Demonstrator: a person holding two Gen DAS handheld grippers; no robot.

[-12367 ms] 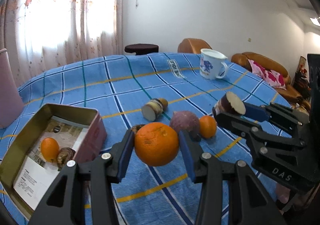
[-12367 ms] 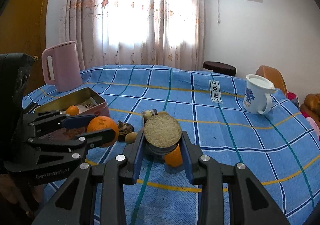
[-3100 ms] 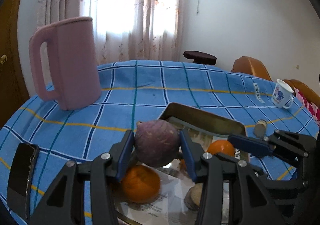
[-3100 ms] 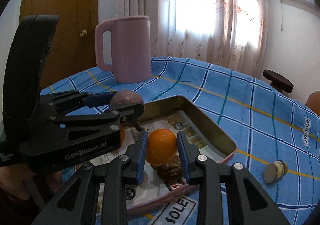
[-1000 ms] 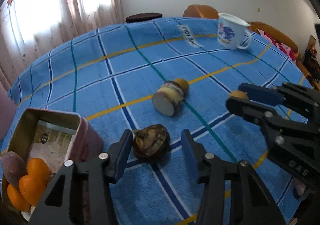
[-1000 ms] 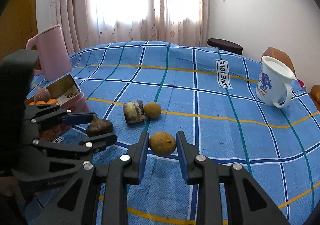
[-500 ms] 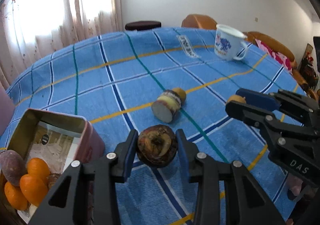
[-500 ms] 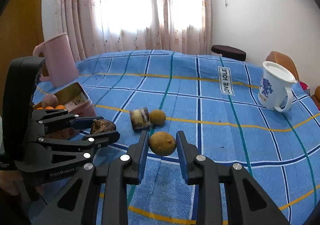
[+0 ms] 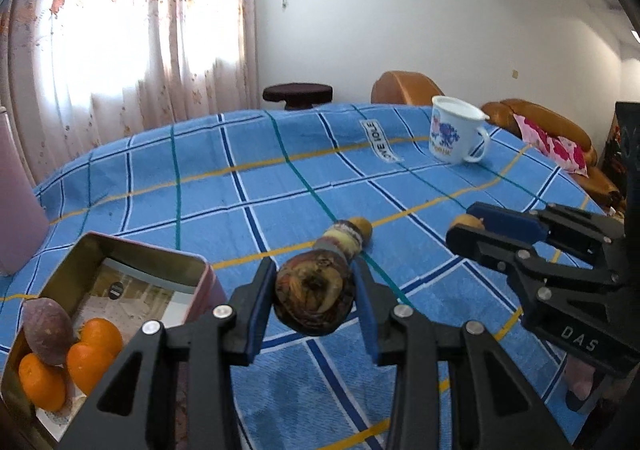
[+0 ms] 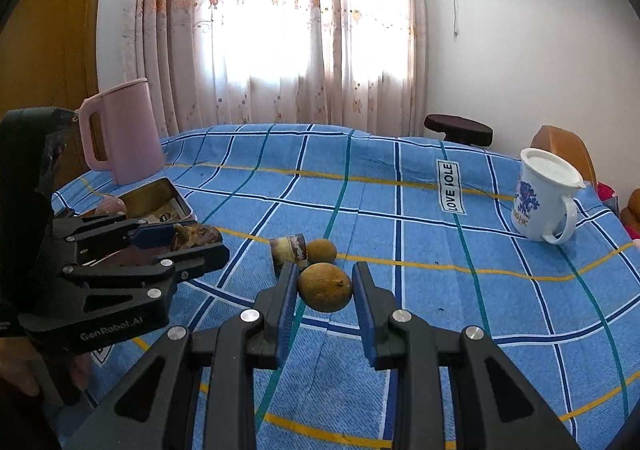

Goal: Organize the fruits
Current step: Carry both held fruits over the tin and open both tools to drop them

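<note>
My left gripper (image 9: pixel 314 304) is shut on a dark brown mangosteen (image 9: pixel 314 302) and holds it above the blue checked cloth; it also shows in the right wrist view (image 10: pixel 196 236). My right gripper (image 10: pixel 325 287) is shut on a small brown round fruit (image 10: pixel 325 287), lifted off the cloth; in the left wrist view only its edge (image 9: pixel 466 223) shows between the fingers. A metal tin (image 9: pixel 132 254) at the left holds oranges (image 9: pixel 94 346) and a purple fruit (image 9: pixel 48 324). A cut root piece (image 10: pixel 288 250) and another small brown fruit (image 10: pixel 321 251) lie on the cloth.
A white mug (image 10: pixel 544 195) stands at the far right of the table. A pink jug (image 10: pixel 120 129) stands behind the tin. A "LOVE" label (image 10: pixel 450 187) is sewn on the cloth. A dark stool (image 10: pixel 458 127) and orange sofa (image 9: pixel 540 125) lie beyond the table.
Both grippers have risen with their fruits since half a second ago. One second ago the left gripper was open around the mangosteen on the cloth; now it grips it.
</note>
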